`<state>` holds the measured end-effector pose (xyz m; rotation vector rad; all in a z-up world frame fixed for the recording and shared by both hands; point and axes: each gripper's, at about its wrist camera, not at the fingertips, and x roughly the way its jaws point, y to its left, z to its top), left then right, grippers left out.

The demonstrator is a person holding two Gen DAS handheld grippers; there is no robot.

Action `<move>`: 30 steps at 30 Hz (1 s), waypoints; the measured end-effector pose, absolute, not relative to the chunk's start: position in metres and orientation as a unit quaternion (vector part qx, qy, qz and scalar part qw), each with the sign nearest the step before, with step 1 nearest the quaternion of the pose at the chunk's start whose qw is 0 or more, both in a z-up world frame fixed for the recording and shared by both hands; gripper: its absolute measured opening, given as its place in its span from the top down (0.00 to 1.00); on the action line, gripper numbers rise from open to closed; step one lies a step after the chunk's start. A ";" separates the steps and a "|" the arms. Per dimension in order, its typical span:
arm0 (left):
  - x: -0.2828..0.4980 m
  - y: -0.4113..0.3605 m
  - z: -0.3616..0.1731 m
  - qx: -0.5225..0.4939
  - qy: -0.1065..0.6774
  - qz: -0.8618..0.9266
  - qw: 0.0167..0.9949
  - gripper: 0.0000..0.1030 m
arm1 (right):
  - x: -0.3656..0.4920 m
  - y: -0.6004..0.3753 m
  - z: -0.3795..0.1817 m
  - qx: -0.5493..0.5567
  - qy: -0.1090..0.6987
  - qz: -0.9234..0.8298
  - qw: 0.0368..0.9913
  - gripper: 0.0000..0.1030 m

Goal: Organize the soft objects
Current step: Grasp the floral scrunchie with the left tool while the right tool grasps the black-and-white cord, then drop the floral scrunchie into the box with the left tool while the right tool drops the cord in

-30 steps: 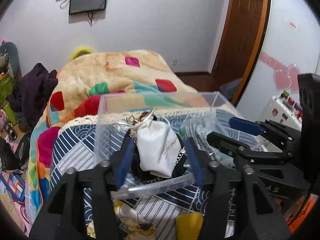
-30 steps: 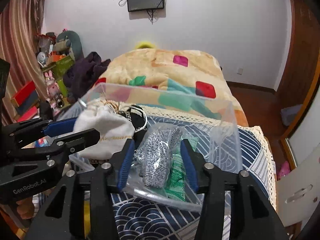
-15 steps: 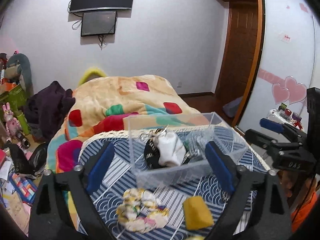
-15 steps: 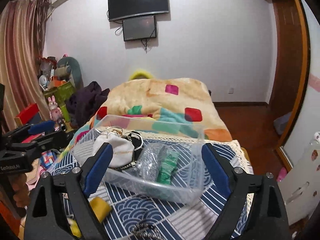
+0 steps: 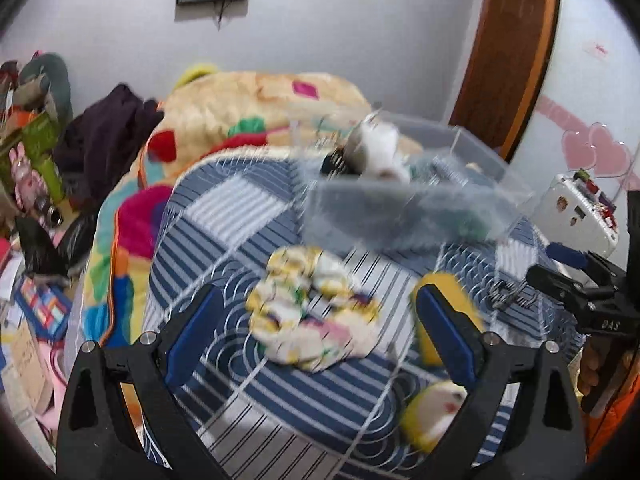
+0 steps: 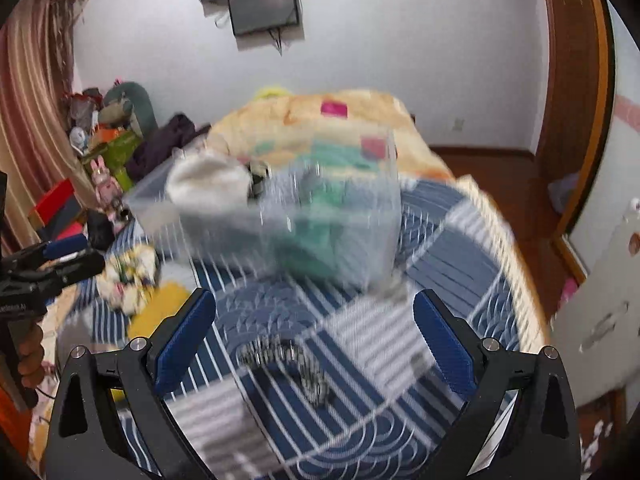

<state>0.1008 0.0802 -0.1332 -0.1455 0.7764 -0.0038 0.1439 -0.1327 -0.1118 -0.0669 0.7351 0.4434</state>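
A clear plastic bin (image 5: pixel 460 184) (image 6: pixel 360 216) stands on the blue patterned bedspread (image 5: pixel 224 216). It holds a white pouch (image 5: pixel 380 152) (image 6: pixel 208 188), a grey item and a green item (image 6: pixel 324 220). My left gripper (image 5: pixel 316 324) is open and empty, above a floral cloth (image 5: pixel 308 316) with a yellow sponge (image 5: pixel 448 292) beside its right finger. My right gripper (image 6: pixel 316 336) is open and empty over a metal chain (image 6: pixel 300 364). A yellow-white soft toy (image 5: pixel 432 408) lies near the front edge.
A colourful blanket (image 5: pixel 248 108) covers the far bed. A dark clothes pile (image 5: pixel 104 136) and toys sit at left. A wooden door (image 5: pixel 512 48) and a white cabinet (image 6: pixel 600 280) stand at right. Both views are motion-blurred.
Both grippers let go of the items in the bin, opened wide and pulled back toward the near edge. They now tilt down over the cloth and the chain.
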 end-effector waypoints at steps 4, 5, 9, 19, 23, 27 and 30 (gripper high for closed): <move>0.099 0.080 -0.149 -0.070 0.392 0.007 0.917 0.05 | 0.140 -0.132 -0.133 -0.030 0.388 0.211 0.897 0.06; 0.098 0.079 -0.152 -0.067 0.392 0.008 0.917 0.05 | 0.138 -0.132 -0.135 -0.030 0.392 0.211 0.895 0.13; 0.101 0.078 -0.159 -0.064 0.394 0.017 0.917 0.05 | 0.138 -0.129 -0.139 -0.028 0.406 0.218 0.887 0.36; 0.106 0.069 -0.166 -0.037 0.392 0.021 0.919 0.36 | 0.133 -0.129 -0.141 -0.046 0.399 0.216 0.890 0.80; 0.103 0.065 -0.164 -0.037 0.386 0.011 0.922 0.68 | 0.134 -0.132 -0.142 -0.043 0.397 0.218 0.890 0.89; 0.099 0.066 -0.161 -0.049 0.384 0.001 0.922 0.80 | 0.133 -0.136 -0.139 -0.031 0.394 0.222 0.891 0.89; 0.095 0.069 -0.155 -0.056 0.376 0.002 0.925 0.82 | 0.132 -0.138 -0.135 -0.025 0.388 0.225 0.894 0.89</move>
